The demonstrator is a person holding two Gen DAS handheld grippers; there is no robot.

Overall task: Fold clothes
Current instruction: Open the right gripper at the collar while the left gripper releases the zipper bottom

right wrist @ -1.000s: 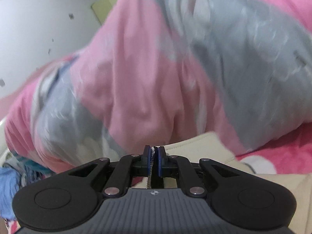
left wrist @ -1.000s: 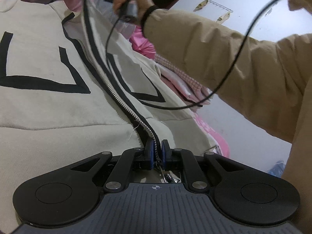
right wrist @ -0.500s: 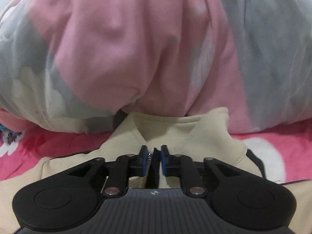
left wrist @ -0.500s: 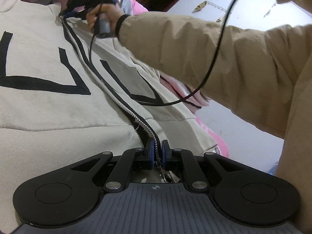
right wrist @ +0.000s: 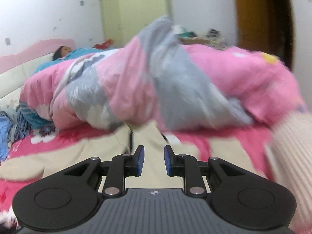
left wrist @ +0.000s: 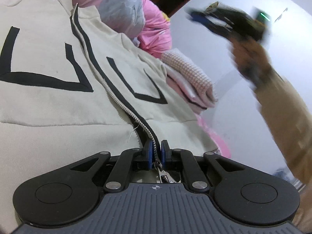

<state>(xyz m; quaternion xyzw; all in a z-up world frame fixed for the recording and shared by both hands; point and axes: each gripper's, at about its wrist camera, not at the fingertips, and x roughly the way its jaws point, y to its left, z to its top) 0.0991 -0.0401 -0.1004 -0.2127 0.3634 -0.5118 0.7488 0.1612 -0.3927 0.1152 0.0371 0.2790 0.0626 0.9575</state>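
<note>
Left gripper [left wrist: 156, 152] clenched on the metal zipper [left wrist: 109, 91] of the cream black-striped zip jacket [left wrist: 48, 101]. Right gripper [right wrist: 154, 160]: jaws just opened, nothing between them, raised above the jacket.

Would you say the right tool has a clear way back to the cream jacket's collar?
Probably yes: the right tool is open and empty above the cream jacket, nothing between; only the pink quilt bulges beside the collar.
</note>
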